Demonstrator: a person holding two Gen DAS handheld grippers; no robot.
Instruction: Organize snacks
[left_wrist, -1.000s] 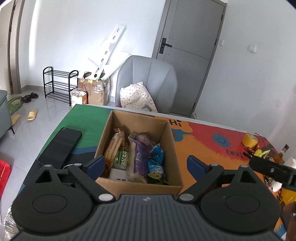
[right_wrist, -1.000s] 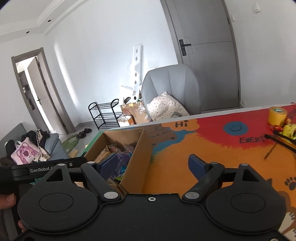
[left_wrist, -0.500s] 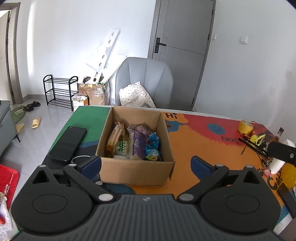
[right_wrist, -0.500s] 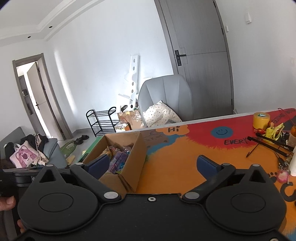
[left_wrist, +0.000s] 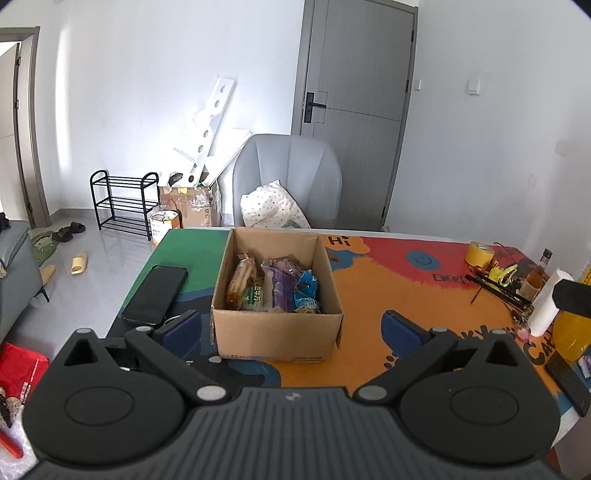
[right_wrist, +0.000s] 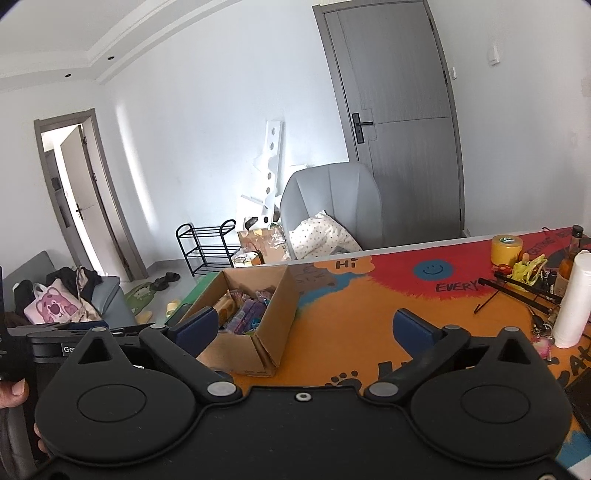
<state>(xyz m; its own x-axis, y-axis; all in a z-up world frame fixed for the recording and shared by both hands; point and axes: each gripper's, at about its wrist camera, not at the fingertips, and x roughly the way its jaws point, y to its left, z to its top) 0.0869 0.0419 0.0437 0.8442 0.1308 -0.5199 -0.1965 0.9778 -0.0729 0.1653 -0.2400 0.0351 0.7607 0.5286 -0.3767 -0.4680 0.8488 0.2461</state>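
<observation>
Here, nearest the lens, the left gripper (left_wrist: 291, 326) hangs above the near edge of the counter (left_wrist: 388, 295), its jaws spread wide with nothing between them. The right gripper (right_wrist: 303, 326) is likewise spread and empty, held over the orange part of the counter to the right of the box. Over the last second both have drawn back and upward: a second ago the left gripper stood right over the box, which filled the view, whereas the whole box now shows with bare mat around it.

Just beyond the left gripper stands the cardboard box (left_wrist: 277, 332), open-topped, near the counter's left side. The snacks (left_wrist: 273, 286) lie packed side by side inside it: an orange-brown packet at left, a green one, a purple one, and a blue one at right. No loose snack is seen on the counter.

Left of the box lies a phone (left_wrist: 155, 293). Farther right are a yellow tape roll (left_wrist: 479, 254) and a white paper roll (right_wrist: 570, 299).

The retreat, with both grippers empty, suggests the packing is essentially finished.
</observation>
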